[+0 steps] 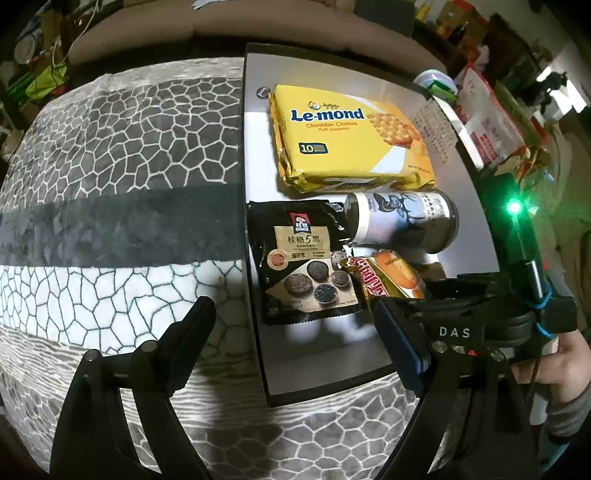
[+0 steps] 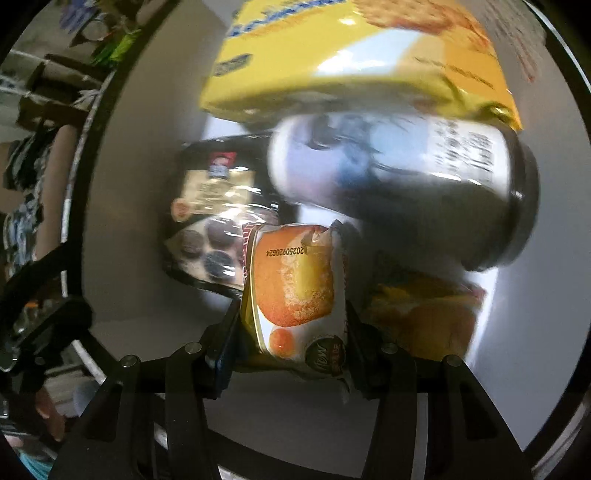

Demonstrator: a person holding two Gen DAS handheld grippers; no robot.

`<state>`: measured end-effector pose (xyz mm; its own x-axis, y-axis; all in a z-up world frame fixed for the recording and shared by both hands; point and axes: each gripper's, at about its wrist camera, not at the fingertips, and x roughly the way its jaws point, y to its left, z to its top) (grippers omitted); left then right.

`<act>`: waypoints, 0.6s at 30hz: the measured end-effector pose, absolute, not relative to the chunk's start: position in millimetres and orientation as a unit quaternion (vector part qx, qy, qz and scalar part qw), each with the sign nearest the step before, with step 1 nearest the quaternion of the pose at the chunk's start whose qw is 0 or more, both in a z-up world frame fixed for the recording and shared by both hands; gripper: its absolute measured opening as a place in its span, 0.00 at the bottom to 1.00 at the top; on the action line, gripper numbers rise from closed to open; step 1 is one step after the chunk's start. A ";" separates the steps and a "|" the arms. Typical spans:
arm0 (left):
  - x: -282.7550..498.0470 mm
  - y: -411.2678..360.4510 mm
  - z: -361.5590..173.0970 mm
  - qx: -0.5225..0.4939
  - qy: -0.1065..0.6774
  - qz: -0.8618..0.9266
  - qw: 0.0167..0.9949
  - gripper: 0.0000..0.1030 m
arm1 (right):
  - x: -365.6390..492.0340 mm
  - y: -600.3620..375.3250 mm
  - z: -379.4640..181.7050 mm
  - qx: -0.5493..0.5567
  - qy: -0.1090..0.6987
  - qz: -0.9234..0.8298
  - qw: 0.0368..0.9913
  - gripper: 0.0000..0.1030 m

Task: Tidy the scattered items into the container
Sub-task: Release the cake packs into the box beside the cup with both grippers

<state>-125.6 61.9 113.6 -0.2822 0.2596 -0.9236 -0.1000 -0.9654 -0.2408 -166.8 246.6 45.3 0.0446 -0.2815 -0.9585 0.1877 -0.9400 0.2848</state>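
A silver tray with a black rim [image 1: 245, 147] holds a yellow Le-mond biscuit pack [image 1: 343, 136], a black oat pouch [image 1: 306, 266] and a can [image 1: 402, 221] lying on its side. My right gripper [image 2: 291, 325] is shut on an orange cake packet [image 2: 295, 288], pointing down over the tray floor [image 2: 129, 184] in front of the can [image 2: 406, 177] and beside the pouch [image 2: 214, 214]. The left wrist view shows that packet [image 1: 391, 277] at the tray's near right. My left gripper [image 1: 293, 306] hangs open over the tray's near left edge with nothing between its fingers.
The tray lies on a grey and white blanket with a cracked-stone pattern [image 1: 110, 184]. Red and white bags and other clutter [image 1: 487, 122] crowd the tray's right side. A person's hand [image 1: 565, 365] holds the right gripper. A sofa [image 1: 221, 22] runs along the back.
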 end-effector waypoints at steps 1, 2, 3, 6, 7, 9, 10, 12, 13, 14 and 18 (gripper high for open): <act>-125.1 63.1 113.6 -0.588 -0.066 0.798 0.113 0.84 | -166.6 249.6 43.9 0.705 -0.029 -0.691 0.158 0.50; -124.6 64.3 113.3 -0.588 -0.064 0.798 0.114 0.84 | -166.4 252.9 42.3 0.707 -0.025 -0.691 0.147 0.50; -124.2 65.7 113.0 -0.589 -0.062 0.798 0.114 0.84 | -166.2 254.2 41.1 0.710 -0.032 -0.688 0.149 0.51; -123.0 69.7 111.2 -0.591 -0.059 0.797 0.113 0.84 | -164.2 258.0 44.3 0.705 -0.048 -0.692 0.151 0.54; -122.4 70.9 110.2 -0.592 -0.060 0.796 0.113 0.84 | -163.6 259.1 46.3 0.703 -0.053 -0.692 0.154 0.57; -121.4 73.2 108.8 -0.594 -0.062 0.794 0.114 0.84 | -162.2 264.0 53.6 0.698 -0.074 -0.695 0.158 0.68; -120.7 74.8 108.2 -0.595 -0.064 0.793 0.116 0.85 | -161.5 267.3 58.9 0.693 -0.086 -0.697 0.162 0.71; -119.5 77.2 107.5 -0.597 -0.066 0.791 0.117 0.88 | -160.1 274.8 70.6 0.682 -0.106 -0.703 0.169 0.78; -118.3 78.8 107.5 -0.596 -0.066 0.792 0.116 0.88 | -159.2 279.5 77.4 0.676 -0.117 -0.707 0.173 0.78; -117.6 80.0 107.5 -0.595 -0.066 0.792 0.116 0.89 | -158.3 284.6 84.9 0.667 -0.128 -0.712 0.177 0.78; -112.8 85.2 108.7 -0.588 -0.061 0.799 0.112 0.94 | -155.1 287.3 123.6 0.615 -0.113 -0.759 0.182 0.94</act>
